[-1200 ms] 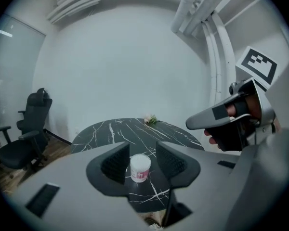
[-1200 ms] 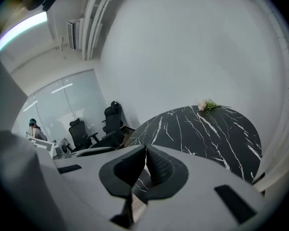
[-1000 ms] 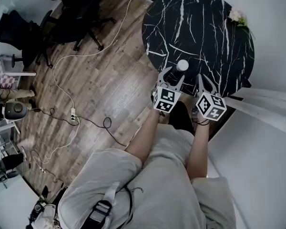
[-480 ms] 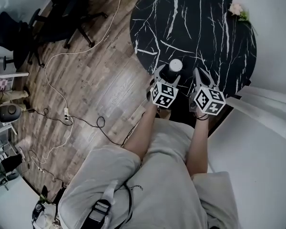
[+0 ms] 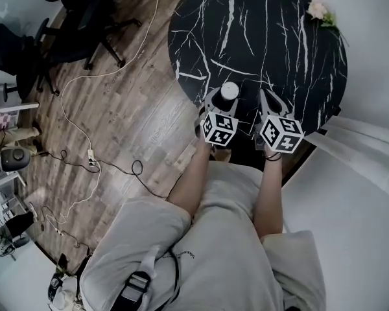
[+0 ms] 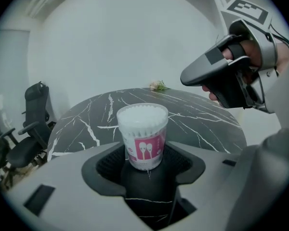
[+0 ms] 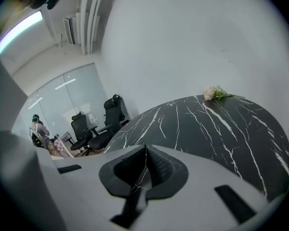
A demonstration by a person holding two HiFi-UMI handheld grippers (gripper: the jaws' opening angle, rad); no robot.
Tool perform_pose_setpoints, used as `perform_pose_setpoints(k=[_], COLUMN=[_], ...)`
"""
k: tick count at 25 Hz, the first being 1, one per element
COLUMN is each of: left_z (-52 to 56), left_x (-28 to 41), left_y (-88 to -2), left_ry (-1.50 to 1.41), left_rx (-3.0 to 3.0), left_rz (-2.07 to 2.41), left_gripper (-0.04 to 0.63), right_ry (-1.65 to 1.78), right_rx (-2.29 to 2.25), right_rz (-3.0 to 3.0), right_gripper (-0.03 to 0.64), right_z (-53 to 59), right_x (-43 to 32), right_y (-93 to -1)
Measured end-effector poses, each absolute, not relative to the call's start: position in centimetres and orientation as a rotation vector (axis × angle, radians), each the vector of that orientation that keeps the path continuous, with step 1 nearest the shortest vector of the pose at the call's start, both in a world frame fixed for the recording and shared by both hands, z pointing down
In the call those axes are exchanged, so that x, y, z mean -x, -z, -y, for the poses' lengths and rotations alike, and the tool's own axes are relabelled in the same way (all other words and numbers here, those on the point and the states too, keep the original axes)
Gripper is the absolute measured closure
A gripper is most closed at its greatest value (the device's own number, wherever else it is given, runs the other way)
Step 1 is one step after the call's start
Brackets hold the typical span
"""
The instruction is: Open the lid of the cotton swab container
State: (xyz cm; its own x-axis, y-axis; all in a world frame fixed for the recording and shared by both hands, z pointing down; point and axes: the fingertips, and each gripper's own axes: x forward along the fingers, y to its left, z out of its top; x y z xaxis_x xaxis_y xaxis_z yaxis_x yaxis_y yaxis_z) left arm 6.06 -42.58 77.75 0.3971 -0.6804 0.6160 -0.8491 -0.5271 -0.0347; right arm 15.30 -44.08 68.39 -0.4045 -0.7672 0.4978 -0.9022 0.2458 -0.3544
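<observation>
The round black marble tabletop (image 5: 279,37) has its near rim right by the person. One cotton swab container (image 6: 142,136) stands upright just inside that rim. A wide stretch of marble lies between it and the single sprig of flowers (image 5: 319,10) at the far rim. The container is a clear tub with a pink label, packed full of white swabs, and its lid is on. The left gripper (image 6: 144,165) has its jaws around the tub's base, closing, with the pads not yet pressing. The right gripper (image 7: 143,167) is fully closed on nothing, just beside it.
</observation>
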Motion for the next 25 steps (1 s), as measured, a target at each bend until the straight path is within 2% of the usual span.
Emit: perform_pose_setpoints(k=[12,25], left_z=[40.6,32.9], left_x=[-6.0,-3.7], left_y=[-70.0,-59.6], left_ry=[-0.729,-0.612], left_rx=[-2.463,-2.597], left_rz=[1.368,1.351], left_gripper=[0.345,0.345], right_ry=[-0.806,-0.669], right_rx=[-1.509,-1.544], right_rz=[2.377,2.477], right_gripper=[0.583,0.581], right_z=[41.1,32.4], right_x=[-13.2,-9.2], right_y=[-62.1,-53.1])
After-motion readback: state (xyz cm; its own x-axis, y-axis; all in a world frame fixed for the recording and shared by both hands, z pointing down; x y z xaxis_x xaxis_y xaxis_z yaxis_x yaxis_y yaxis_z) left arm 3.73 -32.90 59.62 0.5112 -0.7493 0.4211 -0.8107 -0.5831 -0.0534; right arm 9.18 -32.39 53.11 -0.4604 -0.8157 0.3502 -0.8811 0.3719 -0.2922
